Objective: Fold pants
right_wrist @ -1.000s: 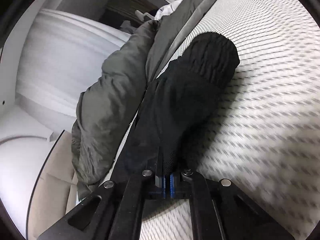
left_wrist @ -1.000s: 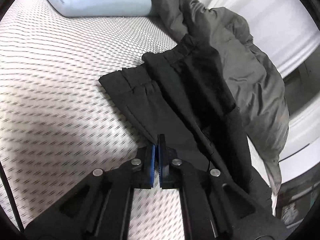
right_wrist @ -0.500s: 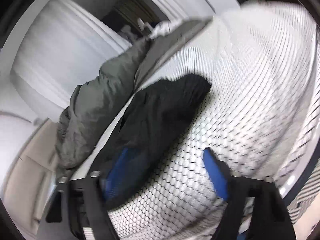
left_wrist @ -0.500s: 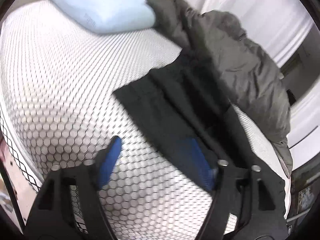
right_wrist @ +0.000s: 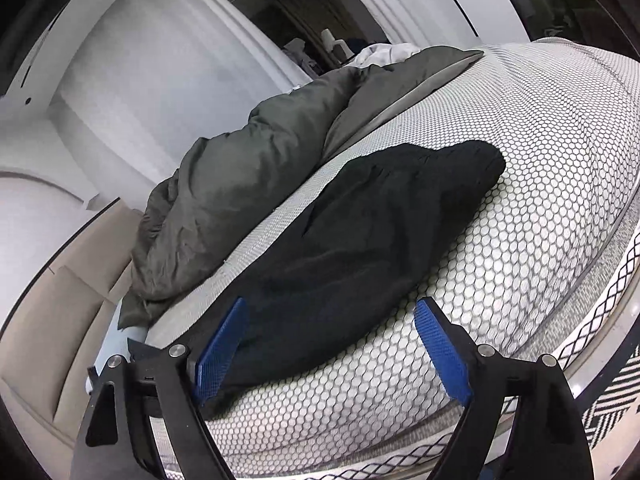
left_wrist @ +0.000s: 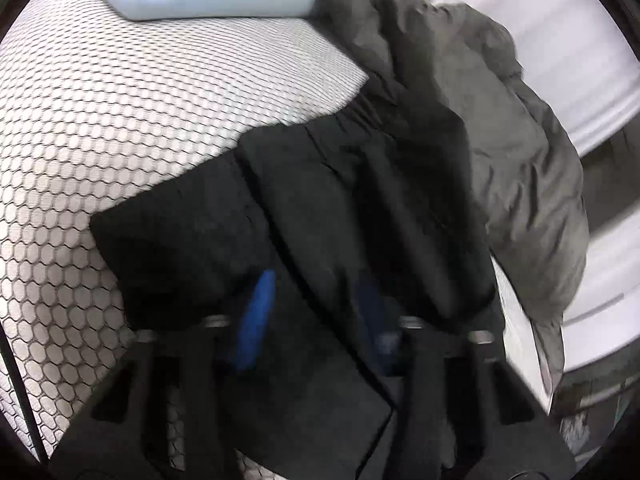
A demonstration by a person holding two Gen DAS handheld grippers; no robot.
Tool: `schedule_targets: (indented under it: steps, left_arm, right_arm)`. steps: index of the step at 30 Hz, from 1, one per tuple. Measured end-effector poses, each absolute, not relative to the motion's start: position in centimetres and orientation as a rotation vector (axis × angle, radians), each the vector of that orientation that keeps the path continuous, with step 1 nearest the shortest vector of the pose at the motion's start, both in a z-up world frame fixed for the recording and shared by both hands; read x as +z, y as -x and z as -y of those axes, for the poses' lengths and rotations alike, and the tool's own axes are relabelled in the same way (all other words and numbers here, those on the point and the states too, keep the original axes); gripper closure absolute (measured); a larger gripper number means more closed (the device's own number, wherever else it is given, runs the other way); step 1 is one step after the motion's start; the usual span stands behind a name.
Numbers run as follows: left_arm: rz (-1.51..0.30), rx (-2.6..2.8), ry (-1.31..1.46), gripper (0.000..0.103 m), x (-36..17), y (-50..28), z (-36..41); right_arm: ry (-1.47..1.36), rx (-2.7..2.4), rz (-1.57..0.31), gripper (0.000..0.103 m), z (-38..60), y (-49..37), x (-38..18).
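On mattress (right_wrist: 520, 240): pants (right_wrist: 380, 240) near edge; left gripper (left_wrist: 312, 316) closing over pants; right gripper (right_wrist: 332, 344) opening, empty.

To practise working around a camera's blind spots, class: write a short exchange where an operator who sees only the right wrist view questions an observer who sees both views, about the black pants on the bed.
Operator: I can't see the left gripper. Where is it?
Observer: The left gripper is down over the black pants, its jaws closing with fabric between the blue pads.
Operator: Which end of the pants is that gripper looking toward?
Observer: The waist end: the gathered waistband lies ahead of it, against the grey duvet.
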State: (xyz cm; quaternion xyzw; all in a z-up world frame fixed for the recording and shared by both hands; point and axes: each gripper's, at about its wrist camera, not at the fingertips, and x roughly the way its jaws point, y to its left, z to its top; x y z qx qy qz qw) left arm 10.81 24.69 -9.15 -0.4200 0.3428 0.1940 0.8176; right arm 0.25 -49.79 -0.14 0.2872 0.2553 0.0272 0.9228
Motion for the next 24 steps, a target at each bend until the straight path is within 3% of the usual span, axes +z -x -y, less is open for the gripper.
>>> schedule_targets:
  steps: [2,3,12,18,24]
  left_arm:
    - [-0.702,0.412,0.902,0.101,-8.9,-10.5,-24.9]
    - [-0.685,0.409,0.897,0.103,-8.6,-10.0,-24.8]
    - [-0.537,0.395,0.829,0.103,-4.1,-1.3,-23.1]
    - [-0.695,0.46,0.876,0.102,-8.9,-0.5,-25.7]
    - [-0.685,0.486,0.83,0.099,-6.7,1.9,-24.0]
  right_arm:
    - [-0.593,0.053,-0.533,0.016,49.8,0.0,-0.5]
    - [-0.6,0.049,-0.538,0.016,49.7,-0.1,-0.7]
    - [-0.628,0.039,-0.571,0.016,49.8,-1.3,-2.4]
    - [-0.638,0.041,-0.594,0.016,50.1,-2.0,-3.5]
    - [-0.619,0.04,-0.602,0.016,50.8,-1.7,-3.8]
